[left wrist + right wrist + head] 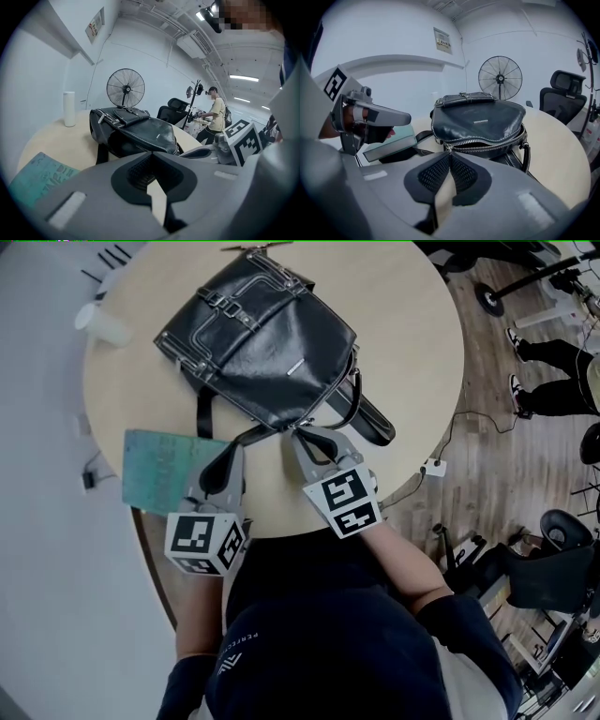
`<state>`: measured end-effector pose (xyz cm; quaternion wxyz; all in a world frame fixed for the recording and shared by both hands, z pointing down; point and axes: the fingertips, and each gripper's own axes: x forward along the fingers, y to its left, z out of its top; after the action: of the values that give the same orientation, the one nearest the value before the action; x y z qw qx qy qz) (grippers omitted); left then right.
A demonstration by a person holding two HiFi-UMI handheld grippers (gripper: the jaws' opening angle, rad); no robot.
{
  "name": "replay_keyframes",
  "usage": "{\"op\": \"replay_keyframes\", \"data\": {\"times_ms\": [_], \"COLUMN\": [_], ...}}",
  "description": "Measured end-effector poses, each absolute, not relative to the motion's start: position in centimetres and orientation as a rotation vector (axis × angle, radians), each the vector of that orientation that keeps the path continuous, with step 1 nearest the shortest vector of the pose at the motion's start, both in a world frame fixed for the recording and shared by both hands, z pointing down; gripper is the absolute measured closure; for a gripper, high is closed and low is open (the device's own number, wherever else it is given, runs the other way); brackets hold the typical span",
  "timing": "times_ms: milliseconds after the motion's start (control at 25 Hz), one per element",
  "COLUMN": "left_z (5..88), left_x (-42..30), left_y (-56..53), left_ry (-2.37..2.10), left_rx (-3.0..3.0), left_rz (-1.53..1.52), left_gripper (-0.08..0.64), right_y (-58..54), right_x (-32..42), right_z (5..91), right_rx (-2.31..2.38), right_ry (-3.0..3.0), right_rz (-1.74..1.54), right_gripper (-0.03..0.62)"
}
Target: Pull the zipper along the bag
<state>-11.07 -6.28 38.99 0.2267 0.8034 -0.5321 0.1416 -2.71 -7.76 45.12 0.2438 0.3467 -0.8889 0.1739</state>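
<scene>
The right gripper (449, 153) has its jaws pressed together, and the small metal zipper pull (449, 147) sits right at their tips, apparently nipped there. From the pull, the zipper (487, 138) curves off toward 3 o'clock in the right gripper view, its two rows of teeth lying parted. The left gripper (151, 157) is also closed, with nothing showing between its jaws. It sits at 9 o'clock of the right one, near the bag's strap (203, 413).

The black bag (258, 338) lies flat at 12 o'clock of both grippers on the round table (412, 362), with a teal book (159, 470) at its 7 o'clock. Its glossy skin looks soft and likely to slump or slide. The tab is the place to grip, with the near corner or strap braced.
</scene>
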Motion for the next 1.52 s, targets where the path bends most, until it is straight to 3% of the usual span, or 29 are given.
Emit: {"op": "replay_keyframes", "data": {"times_ms": [840,1120,1360,1520], "left_z": [39.8,39.8,40.0,39.9], "left_x": [-11.9,-10.3,-9.7,-10.2], "left_y": [-7.7,-7.9,-8.5,-8.9], "left_ry": [-1.378,-1.434,-1.476,-1.499], "left_rx": [2.256,2.161,2.073,2.002], "left_rz": [0.301,0.254,0.189,0.103], "left_gripper": [0.540,0.448,0.442,0.398], "right_y": [-8.8,-8.6,-8.7,-8.5], "right_x": [0.0,-0.3,-0.3,-0.4], "right_z": [45.1,45.2,45.1,45.0], "right_rx": [0.938,0.787,0.679,0.630], "right_ry": [-2.314,-2.390,-2.423,-2.429], "right_rz": [0.397,0.433,0.359,0.286], "right_gripper": [0.580,0.580,0.580,0.578]}}
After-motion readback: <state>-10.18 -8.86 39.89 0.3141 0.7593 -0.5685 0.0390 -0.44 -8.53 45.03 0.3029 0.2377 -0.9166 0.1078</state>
